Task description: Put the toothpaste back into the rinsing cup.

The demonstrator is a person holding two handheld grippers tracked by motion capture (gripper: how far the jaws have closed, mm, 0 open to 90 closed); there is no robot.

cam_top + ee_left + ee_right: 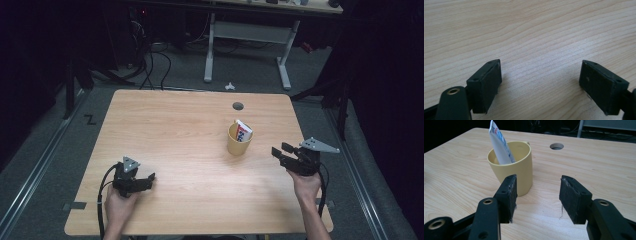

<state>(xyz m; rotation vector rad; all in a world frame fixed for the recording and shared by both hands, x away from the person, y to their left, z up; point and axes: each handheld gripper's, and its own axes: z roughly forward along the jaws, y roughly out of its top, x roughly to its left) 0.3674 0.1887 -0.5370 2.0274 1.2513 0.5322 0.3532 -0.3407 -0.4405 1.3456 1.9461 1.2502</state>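
Note:
A yellow mug (239, 141) stands upright on the wooden table (175, 135), right of centre. A white tube with red and blue print (243, 131) leans inside it, its top sticking out above the rim. In the right gripper view the mug (512, 168) and the tube (500, 145) lie just beyond the jaws. My right gripper (276, 151) hovers right of the mug, open and holding nothing; its jaws (537, 195) stand apart over bare wood. My left gripper (150, 178) rests near the front left, also open (540, 80), with bare table between its pads.
A round cable hole (238, 106) sits in the table behind the mug. Beyond the far edge stands a white-legged desk (247, 35), with cables on the grey floor. Dark curtains close in both sides.

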